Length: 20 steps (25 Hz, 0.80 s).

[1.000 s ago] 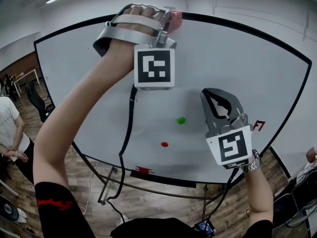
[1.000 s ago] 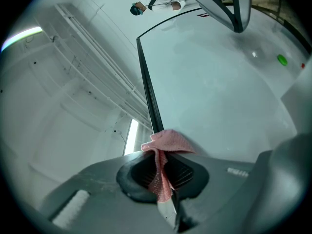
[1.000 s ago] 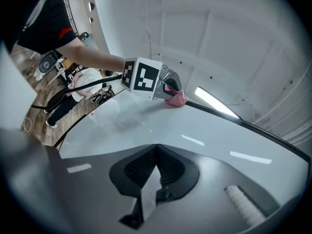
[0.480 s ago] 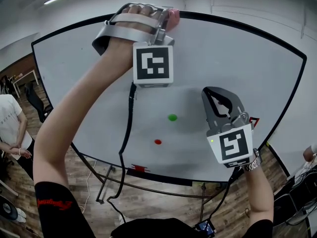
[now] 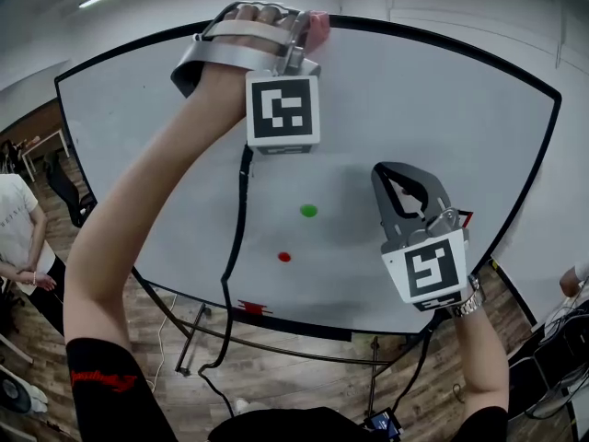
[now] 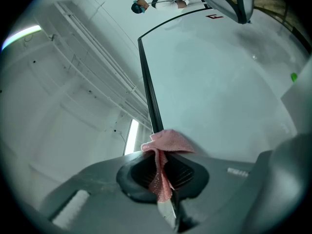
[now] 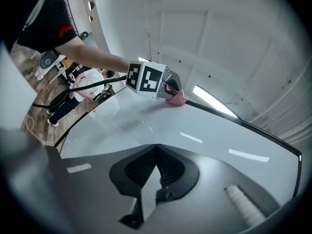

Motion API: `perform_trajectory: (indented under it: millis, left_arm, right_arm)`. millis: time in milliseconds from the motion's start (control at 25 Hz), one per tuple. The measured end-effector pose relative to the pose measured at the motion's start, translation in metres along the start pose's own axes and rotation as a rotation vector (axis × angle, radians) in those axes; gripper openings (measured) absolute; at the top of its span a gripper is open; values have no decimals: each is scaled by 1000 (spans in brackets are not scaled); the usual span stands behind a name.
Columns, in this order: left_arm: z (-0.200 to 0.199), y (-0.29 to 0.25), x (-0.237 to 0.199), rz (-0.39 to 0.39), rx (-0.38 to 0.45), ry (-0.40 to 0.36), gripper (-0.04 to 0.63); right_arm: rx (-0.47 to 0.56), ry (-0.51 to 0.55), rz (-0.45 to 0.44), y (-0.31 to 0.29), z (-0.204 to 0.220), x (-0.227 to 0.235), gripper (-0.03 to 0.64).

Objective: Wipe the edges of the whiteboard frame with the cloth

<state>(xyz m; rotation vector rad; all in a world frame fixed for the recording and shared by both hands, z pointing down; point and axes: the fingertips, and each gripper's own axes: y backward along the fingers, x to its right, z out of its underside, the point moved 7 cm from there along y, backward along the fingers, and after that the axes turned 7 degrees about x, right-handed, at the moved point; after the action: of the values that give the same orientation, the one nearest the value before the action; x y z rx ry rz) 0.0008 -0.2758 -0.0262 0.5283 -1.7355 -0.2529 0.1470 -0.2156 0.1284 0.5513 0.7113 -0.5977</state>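
While it is being pinched, the cloth (image 6: 165, 143): showing as a small pink rag with a dotted weave, bunching above the jaws and hanging in a narrow strip down between them.
Cloth's place: pressing against the black frame (image 5: 433, 37) on the far edge of the whiteboard (image 5: 414, 109), roughly midway along that edge.
Frame: running as a thin black band around the white board face; the left gripper view is showing it stretching away from the cloth.
Left gripper (image 5: 302, 37): clenching its jaws on the cloth, tips pointing at the far edge, marker cube facing the head camera.
Left arm (image 5: 156, 182): reaching, bare and stretched, from near left up across the board, the hand wrapping the grey handle at the far edge; a black cable (image 5: 235, 247) is trailing down from the gripper.
Right gripper (image 7: 156, 152): holding its jaws pressed together on nothing, pointing far over the right part of the board, well apart from the cloth; whether it is touching the board is not showing.
Right wrist: wearing a watch (image 5: 469, 302) just near of the marker cube.
Board face: carrying a green magnet (image 5: 308, 211) and, nearer and to its left, a red magnet (image 5: 283, 257).
Bystander (image 5: 14, 238): standing at the far left in a white top.
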Motion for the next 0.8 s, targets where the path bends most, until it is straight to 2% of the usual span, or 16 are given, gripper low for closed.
perform_trajectory:
  millis: [80, 200, 400, 520, 680, 800]
  left_arm:
    - [3, 1, 1, 3, -16, -28, 21]
    - [3, 2, 0, -1, 8, -11, 21]
    - [0, 0, -4, -17, -16, -25, 21]
    - [-3, -1, -2, -35, 25, 3, 21]
    - [-9, -1, 7, -3, 78, 43, 21]
    - [-12, -1, 6, -8, 97, 41, 21]
  right_arm:
    - [-3, -17, 10, 1, -1, -1, 2]
    - [0, -13, 15, -1, -5, -5, 2]
    - [-12, -8, 45, -5, -9, -6, 2]
    - [-24, -1, 58, -11, -12, -10, 2]
    - [-37, 3, 91, -14, -14, -13, 2]
    - [-38, -1, 123, -15, -16, -13, 2]
